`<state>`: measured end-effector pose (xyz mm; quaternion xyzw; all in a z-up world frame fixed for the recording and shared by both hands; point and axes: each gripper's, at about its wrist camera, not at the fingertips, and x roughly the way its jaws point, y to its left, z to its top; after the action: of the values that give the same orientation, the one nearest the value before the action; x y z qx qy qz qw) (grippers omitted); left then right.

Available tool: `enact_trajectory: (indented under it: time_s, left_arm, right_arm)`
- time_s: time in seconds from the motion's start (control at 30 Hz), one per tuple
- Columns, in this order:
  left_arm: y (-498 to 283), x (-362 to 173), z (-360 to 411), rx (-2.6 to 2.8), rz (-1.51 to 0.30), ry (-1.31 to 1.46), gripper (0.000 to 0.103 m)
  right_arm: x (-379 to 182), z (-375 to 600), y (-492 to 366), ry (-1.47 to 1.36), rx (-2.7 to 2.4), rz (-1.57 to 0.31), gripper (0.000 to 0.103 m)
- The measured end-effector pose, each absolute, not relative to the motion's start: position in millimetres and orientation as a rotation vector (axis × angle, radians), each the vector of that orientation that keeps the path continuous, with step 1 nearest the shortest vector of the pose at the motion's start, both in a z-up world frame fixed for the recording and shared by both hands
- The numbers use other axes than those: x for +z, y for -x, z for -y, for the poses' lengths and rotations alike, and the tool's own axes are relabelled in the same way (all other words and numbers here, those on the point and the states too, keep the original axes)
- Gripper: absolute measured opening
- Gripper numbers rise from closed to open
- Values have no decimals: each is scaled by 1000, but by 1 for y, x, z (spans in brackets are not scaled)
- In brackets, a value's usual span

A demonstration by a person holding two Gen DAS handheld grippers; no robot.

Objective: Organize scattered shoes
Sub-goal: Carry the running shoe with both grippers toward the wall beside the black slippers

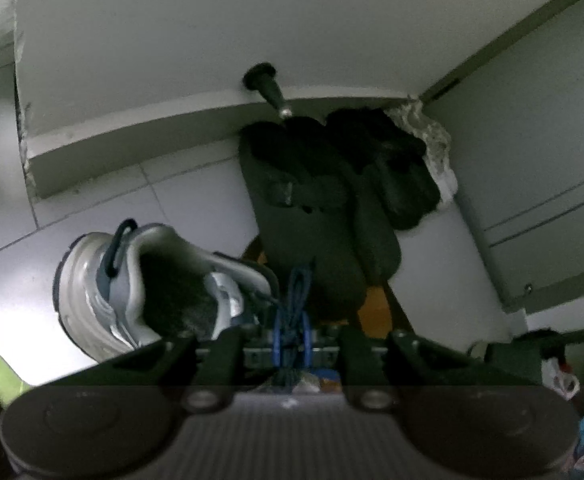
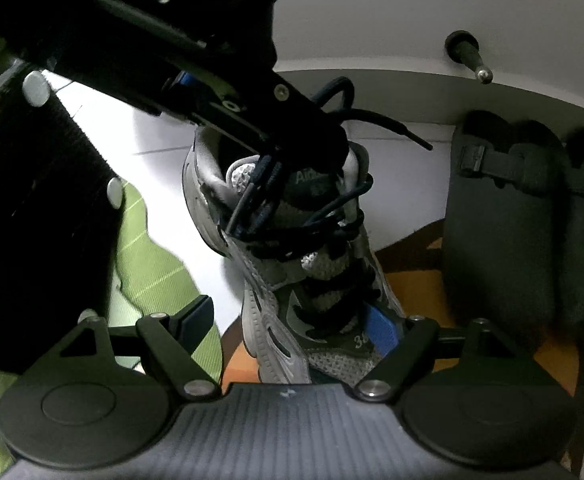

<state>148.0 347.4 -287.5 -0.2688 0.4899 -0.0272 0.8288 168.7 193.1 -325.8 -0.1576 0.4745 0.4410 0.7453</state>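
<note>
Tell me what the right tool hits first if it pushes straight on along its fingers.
Most likely the grey sneaker: it already lies between the open fingers of the right tool, laces up, with the left tool shut on its laces near the collar. Depth is hard to judge in this fisheye view.

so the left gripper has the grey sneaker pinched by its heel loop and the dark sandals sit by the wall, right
Not quite. The left gripper is shut on the grey sneaker by its dark blue laces, not the heel loop, which hangs free in the left wrist view. The dark sandals do sit by the wall.
</note>
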Motion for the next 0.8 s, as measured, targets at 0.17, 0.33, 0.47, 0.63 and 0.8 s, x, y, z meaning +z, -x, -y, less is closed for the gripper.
enact_trajectory:
  time_s: [0.17, 0.33, 0.47, 0.63, 0.8]
  left_arm:
    - [-170, -290, -351, -75, -1026, 549, 11]
    - [-200, -293, -344, -105, -1024, 506, 11]
    - [-223, -294, -341, -108, -988, 495, 11]
    - [-240, -300, -350, -101, -961, 505, 11]
    - [-241, -314, -367, -35, -988, 486, 11]
  right_arm:
    - [-327, -199, -179, 314, 917, -1025, 85]
    - [-329, -199, -197, 264, 840, -1020, 85]
    - [-331, -199, -207, 237, 820, -991, 85]
    - [-334, -209, -205, 260, 823, -930, 86]
    - [-341, -238, -192, 380, 889, -878, 86]
